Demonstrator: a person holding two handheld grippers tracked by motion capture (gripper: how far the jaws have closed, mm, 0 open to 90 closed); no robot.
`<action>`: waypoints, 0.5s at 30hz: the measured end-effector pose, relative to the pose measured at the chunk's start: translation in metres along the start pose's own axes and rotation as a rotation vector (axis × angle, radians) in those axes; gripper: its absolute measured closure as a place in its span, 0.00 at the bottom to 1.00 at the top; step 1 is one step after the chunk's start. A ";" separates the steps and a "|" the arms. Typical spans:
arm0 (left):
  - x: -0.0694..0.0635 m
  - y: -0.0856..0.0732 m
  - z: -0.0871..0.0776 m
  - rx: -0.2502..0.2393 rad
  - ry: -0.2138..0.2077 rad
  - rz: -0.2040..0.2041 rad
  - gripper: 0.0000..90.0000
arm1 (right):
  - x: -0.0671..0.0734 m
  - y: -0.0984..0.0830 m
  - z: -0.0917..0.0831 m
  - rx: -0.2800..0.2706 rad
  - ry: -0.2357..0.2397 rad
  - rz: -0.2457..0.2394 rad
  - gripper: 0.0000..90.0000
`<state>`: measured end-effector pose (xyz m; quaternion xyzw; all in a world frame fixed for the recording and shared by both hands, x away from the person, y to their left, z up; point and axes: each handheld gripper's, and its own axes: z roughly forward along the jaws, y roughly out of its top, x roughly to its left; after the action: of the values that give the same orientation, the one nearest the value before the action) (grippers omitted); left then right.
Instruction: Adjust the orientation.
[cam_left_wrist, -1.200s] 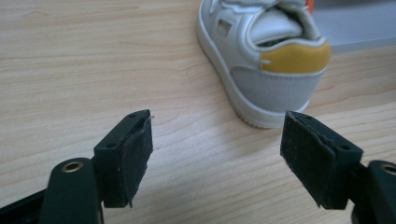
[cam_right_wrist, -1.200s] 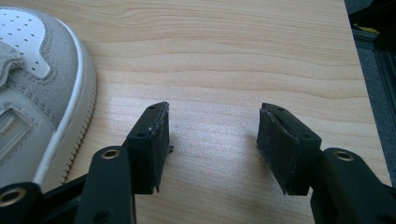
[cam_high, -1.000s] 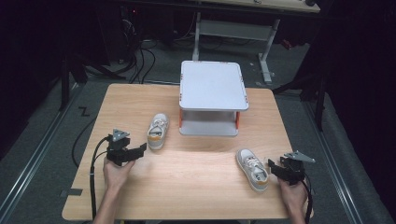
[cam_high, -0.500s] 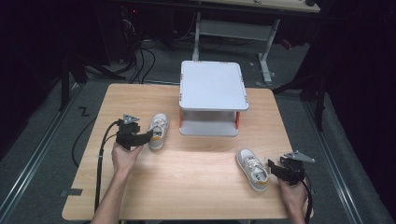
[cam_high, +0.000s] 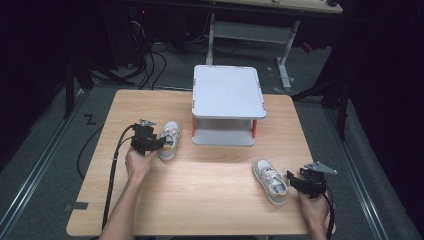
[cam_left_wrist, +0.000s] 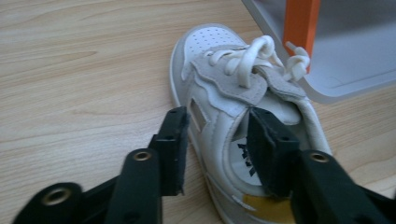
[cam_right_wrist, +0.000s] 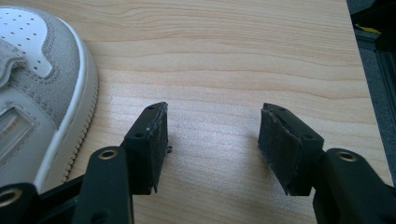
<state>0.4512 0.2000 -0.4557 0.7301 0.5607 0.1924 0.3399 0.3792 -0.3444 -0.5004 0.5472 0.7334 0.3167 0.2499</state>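
Left tool (cam_high: 159, 144) at the heel end of the left-hand shoe (cam_high: 169, 140), seen from the high view; shoe lying flat on the tabletop (cam_high: 200, 200), just in front of the left corner of the grey two-tier shelf (cam_high: 227, 92). In the left gripper view, one jaw outside the shoe's (cam_left_wrist: 233, 107) side wall, the other inside the opening above the insole; side wall of the collar between them. Jaws just been closing, now at a narrow gap around that wall. Cannot tell for certain whether both pads already press on it: outer pad close beside the wall, inner pad against the lining. Shoe not lifted; sole flat on the wood, laces tied, toe pointing toward the shelf's orange post (cam_left_wrist: 301, 23).

Right tool (cam_high: 295, 181) resting low on the tabletop beside the second shoe (cam_high: 270, 181), near the front right edge. In the right gripper view, jaws standing wide apart, bare wood between them, second shoe (cam_right_wrist: 37, 88) to the side and outside the gap. Nothing held.

Progress, as judged: work on the left-hand shoe at the grasping stage, approach complete, grip nearly or just made. Remaining: firm closure, lift, and carrying off, probably to the shelf, both tiers of which look bare. Second shoe untouched; right tool placed near it but not yet aligned on it. Overall early: neither shoe moved off the tabletop.
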 end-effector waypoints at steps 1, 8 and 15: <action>-0.001 0.000 0.001 -0.001 0.000 0.010 0.72 | 0.000 0.000 0.000 0.000 0.000 -0.001 0.47; -0.008 -0.001 -0.001 -0.004 0.057 0.061 0.88 | 0.000 0.000 0.000 0.000 0.000 0.000 0.47; -0.010 0.000 -0.005 -0.015 0.091 0.071 0.93 | 0.000 0.000 0.000 0.000 0.000 0.000 0.47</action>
<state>0.4448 0.1917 -0.4509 0.7376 0.5478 0.2414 0.3123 0.3792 -0.3445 -0.5004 0.5472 0.7333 0.3168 0.2498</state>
